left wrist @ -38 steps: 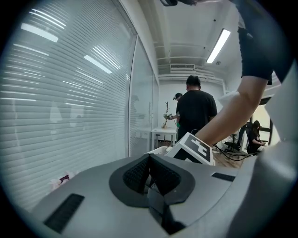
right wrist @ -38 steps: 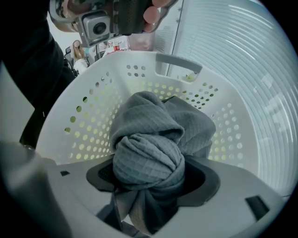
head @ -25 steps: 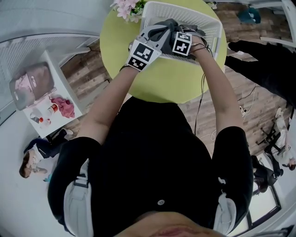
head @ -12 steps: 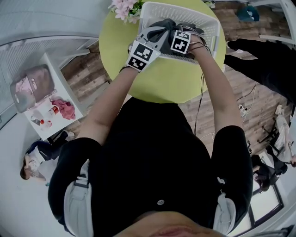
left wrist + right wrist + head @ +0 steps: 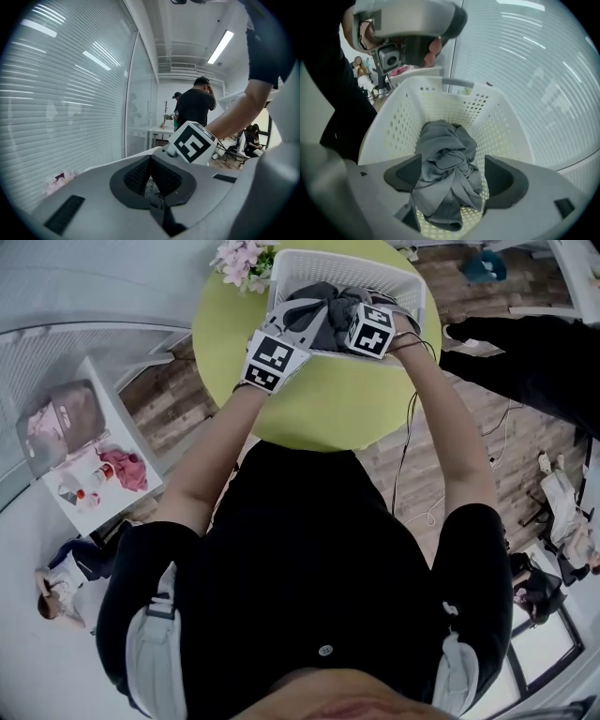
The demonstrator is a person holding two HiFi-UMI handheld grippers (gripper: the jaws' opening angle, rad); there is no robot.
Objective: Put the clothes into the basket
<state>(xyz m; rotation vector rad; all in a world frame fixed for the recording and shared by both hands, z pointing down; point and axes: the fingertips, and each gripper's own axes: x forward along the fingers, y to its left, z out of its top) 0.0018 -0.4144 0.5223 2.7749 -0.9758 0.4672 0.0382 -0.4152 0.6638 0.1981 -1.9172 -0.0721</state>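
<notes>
**Grey clothes in the white basket, one pair of tongs let go, one still pinching**

The grey clothes lie in a crumpled heap inside the white basket, which is full of little holes. The basket stands at the far side of the round yellow-green worktop, just beside some pink flowers. The right tongs point down into the basket over the heap. Their jaws have just been opening and stand wide apart; the heap shows between them, but the pads do not press on it. The left tongs are at the near left side of the basket. Their jaws are squeezed together, with a fold of the grey clothes pinched between the dark pads.
</notes>
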